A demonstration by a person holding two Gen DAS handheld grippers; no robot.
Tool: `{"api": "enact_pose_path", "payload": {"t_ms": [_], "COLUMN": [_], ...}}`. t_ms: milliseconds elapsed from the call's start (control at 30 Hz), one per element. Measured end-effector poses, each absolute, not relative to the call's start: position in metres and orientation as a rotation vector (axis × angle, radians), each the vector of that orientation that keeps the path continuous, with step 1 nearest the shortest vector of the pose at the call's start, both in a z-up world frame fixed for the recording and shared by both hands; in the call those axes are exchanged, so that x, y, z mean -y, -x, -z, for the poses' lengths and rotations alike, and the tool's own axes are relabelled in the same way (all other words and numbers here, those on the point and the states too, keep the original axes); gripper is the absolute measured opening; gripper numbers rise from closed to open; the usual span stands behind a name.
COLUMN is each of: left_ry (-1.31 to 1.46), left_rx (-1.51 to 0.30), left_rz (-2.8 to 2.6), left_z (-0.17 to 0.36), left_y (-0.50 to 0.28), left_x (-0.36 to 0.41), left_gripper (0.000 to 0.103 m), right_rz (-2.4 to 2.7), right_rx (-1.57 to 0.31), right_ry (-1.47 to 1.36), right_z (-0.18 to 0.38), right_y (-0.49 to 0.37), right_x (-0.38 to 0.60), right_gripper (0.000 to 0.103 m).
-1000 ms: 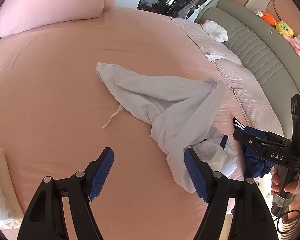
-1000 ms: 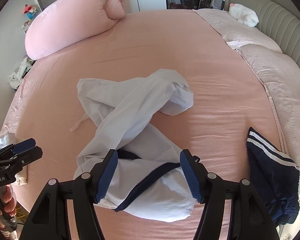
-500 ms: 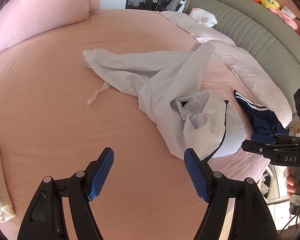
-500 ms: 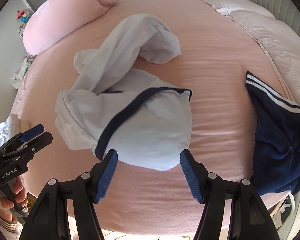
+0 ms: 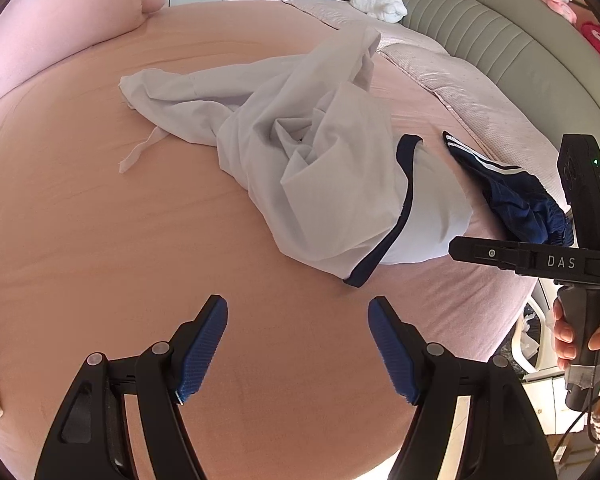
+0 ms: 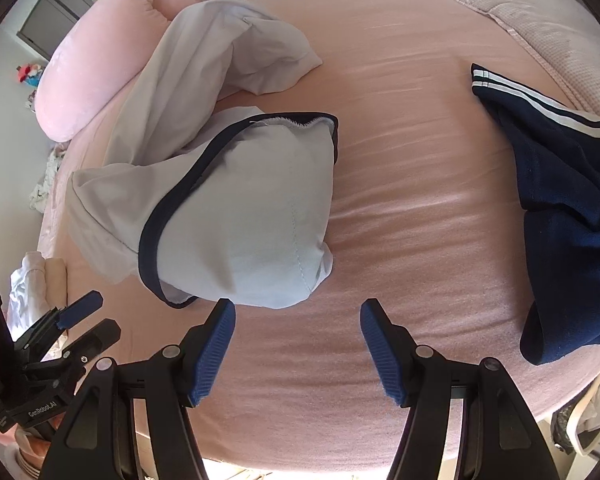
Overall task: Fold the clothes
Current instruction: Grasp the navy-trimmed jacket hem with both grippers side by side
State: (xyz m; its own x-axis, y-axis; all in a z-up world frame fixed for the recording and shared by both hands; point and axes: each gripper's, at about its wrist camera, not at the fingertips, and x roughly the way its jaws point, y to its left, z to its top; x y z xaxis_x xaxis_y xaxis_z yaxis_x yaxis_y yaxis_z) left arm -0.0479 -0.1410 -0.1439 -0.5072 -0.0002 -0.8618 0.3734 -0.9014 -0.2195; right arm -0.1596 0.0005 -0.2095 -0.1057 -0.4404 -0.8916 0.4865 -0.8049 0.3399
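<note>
While both tools hover agape, empty, over pink bed (image 5: 100, 240): crumpled white garment (image 5: 320, 168) mid-bed. Left tool (image 5: 298, 344), right tool (image 6: 298, 344): pinch navy-trimmed hem (image 6: 168, 208) corners, spread flat first.

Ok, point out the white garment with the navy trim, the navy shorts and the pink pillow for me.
white garment (image 6: 244, 232), right wrist view, on its pale front panel.
navy shorts (image 6: 564, 200), right wrist view, on the dark fabric below the stripes.
pink pillow (image 6: 100, 52), right wrist view, on its side.
</note>
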Motion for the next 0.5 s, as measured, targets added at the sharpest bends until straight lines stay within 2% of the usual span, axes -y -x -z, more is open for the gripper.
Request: {"api": "enact_pose_path", "payload": {"t_ms": [200,500], "left_ry": [-1.469,-1.493], "left_rx": [-0.704,-0.559], "left_rz": [2.477,2.437], "left_z": [0.160,0.177], "left_y": [0.059,0.085], "left_x": [0.127,0.120], "left_gripper": [0.071,0.071], "right_rz": [1.964,1.898], "right_rx": [-0.054,-0.030], "right_ry": [-1.458,-1.477], "right_z": [0.208,0.226], "right_y": [0.158,0.154], "right_x": [0.005,0.016], "right_gripper": [0.065,0.065]}}
